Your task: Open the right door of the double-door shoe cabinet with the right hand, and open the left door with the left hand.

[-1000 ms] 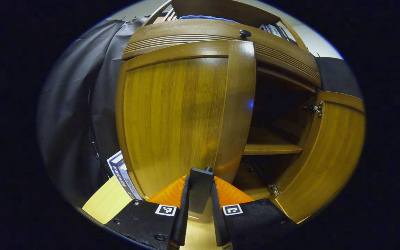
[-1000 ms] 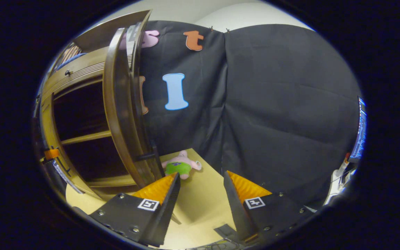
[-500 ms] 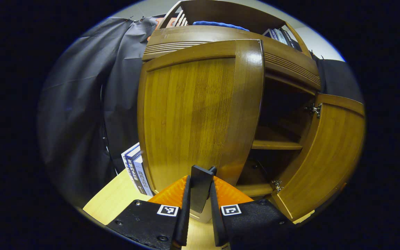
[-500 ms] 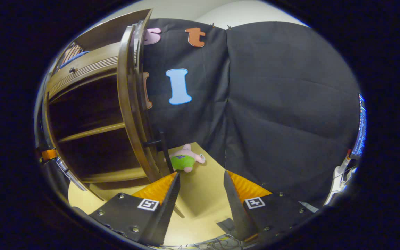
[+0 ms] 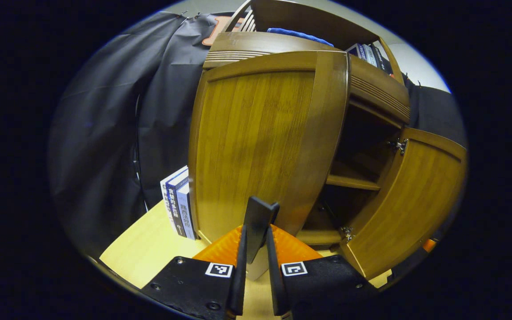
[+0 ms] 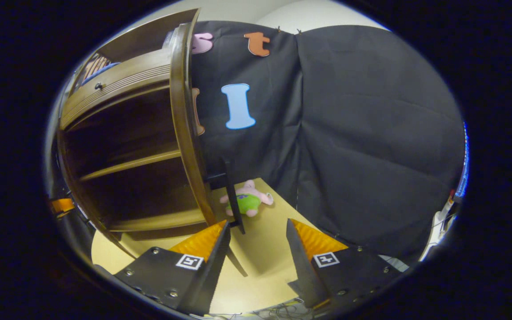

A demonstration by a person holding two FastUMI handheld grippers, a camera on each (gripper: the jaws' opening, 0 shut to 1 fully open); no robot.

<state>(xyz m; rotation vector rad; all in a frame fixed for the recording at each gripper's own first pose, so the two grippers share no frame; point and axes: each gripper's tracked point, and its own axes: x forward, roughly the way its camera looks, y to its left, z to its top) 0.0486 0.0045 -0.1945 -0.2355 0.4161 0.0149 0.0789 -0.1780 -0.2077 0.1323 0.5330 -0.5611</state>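
The wooden shoe cabinet [image 5: 371, 84] stands on a pale table. In the left gripper view its left door [image 5: 256, 146] is swung partly out toward me. My left gripper [image 5: 255, 231] is shut on that door's flat dark handle [image 5: 259, 218]. The right door [image 5: 411, 200] stands wide open at the right, hinges showing. In the right gripper view that right door [image 6: 187, 133] appears edge-on, its dark handle [image 6: 233, 200] sticking out just beyond my left fingertip. My right gripper [image 6: 257, 222] is open and holds nothing, a little short of the handle.
An inner shelf [image 5: 354, 181] crosses the dark cabinet interior. Several books [image 5: 178, 209] stand on the table [image 5: 149, 249] left of the cabinet. A pink and green plush toy [image 6: 248, 203] lies on the table behind the right door. Black cloth walls surround the booth.
The left door has swung further open with my left gripper shut on its handle. The right gripper stayed open while its view drifted, so the right door's edge and handle now sit nearer the middle.
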